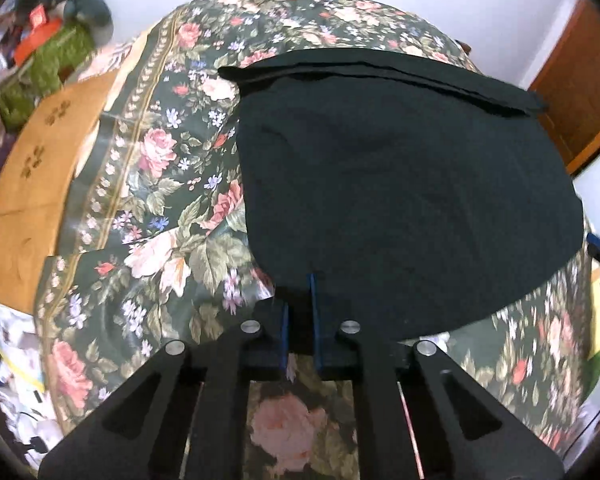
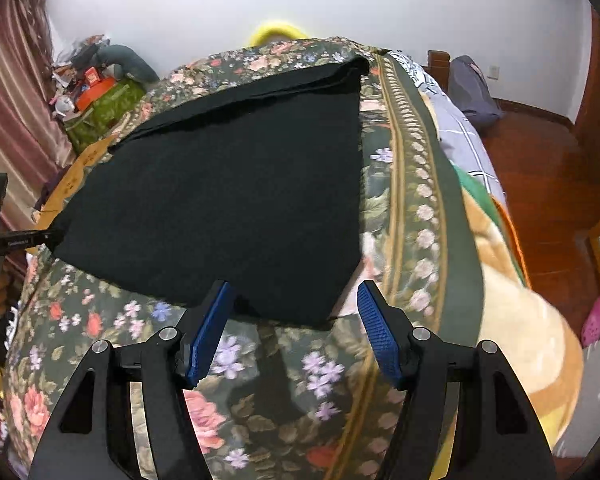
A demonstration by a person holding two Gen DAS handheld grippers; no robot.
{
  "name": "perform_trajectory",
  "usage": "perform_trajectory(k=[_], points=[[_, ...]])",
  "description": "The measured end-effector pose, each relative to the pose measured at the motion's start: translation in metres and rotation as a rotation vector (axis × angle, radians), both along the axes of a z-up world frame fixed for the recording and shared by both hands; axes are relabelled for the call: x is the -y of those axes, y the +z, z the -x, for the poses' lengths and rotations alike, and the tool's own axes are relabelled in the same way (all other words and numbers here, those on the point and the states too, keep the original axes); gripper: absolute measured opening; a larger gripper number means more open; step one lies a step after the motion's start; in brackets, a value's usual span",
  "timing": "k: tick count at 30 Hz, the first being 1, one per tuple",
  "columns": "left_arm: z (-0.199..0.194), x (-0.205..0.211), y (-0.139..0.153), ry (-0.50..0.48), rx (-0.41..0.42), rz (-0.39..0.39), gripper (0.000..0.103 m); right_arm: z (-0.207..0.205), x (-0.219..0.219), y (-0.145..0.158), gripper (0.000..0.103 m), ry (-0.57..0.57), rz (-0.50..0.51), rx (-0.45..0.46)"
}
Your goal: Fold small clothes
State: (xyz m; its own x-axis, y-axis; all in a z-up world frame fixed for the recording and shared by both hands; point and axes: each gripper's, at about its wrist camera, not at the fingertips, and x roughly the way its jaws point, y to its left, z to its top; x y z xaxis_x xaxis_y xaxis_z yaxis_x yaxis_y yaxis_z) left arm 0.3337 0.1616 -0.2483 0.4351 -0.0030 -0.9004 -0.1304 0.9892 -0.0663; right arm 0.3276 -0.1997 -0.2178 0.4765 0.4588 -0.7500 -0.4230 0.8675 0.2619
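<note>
The left gripper (image 1: 300,300) has its jaws drawn together on the near hem of the black cloth (image 1: 408,184), with a fold of the fabric pinched between the pads. The right gripper (image 2: 294,304) has its jaws standing apart, one pad on each side of the near corner of the same cloth (image 2: 228,200), and neither pad presses on it.

The cloth lies flat ahead of both grippers on a flowered bedspread (image 1: 156,184). Its far edge shows stacked layers.

Beyond the cloth, ahead and to the left of the left gripper, a green bag (image 1: 40,68) holds red and orange packets; its other contents are too blurred to name. A brown board (image 1: 40,176) lies just beside the bedspread on that side.

To the right of the right gripper, the bedspread ends at a patterned border, followed by a checked sheet (image 2: 460,132) and an open wooden floor (image 2: 548,184). A white wall (image 2: 380,8) closes the far side.
</note>
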Motion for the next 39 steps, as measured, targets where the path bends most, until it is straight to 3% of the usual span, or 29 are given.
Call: perform_trajectory(k=[6,11,16,20,22,24,28,33,39], points=[[0.045,0.033,0.01,-0.025,-0.033,0.113,0.008,0.029,-0.007,0.014,0.061,0.035,-0.031,0.037],[0.081,0.09,0.028,-0.06,-0.006,0.08,0.008,0.058,-0.011,0.021,0.061,0.053,-0.072,0.046],[0.103,0.143,0.033,-0.089,0.005,0.101,0.009,0.087,-0.021,0.023,0.061,0.1,-0.085,0.04],[0.112,0.17,0.032,-0.124,0.01,0.052,0.019,0.102,-0.026,0.024,0.061,0.125,-0.093,0.034],[0.113,0.168,0.034,-0.135,0.014,0.043,0.032,0.104,-0.029,0.023,0.061,0.127,-0.104,0.025],[0.119,0.16,0.04,-0.137,0.032,0.045,0.038,0.103,-0.034,0.017,0.061,0.13,-0.131,-0.011],[0.139,0.132,0.06,-0.104,0.115,-0.028,0.062,0.101,-0.053,0.003,0.061,0.145,-0.193,-0.101],[0.159,0.094,0.074,-0.056,0.179,-0.142,0.068,0.092,-0.094,-0.008,0.061,0.166,-0.246,-0.18],[0.173,0.054,0.072,0.009,0.185,-0.173,0.073,0.085,-0.133,-0.015,0.062,0.154,-0.235,-0.178]])
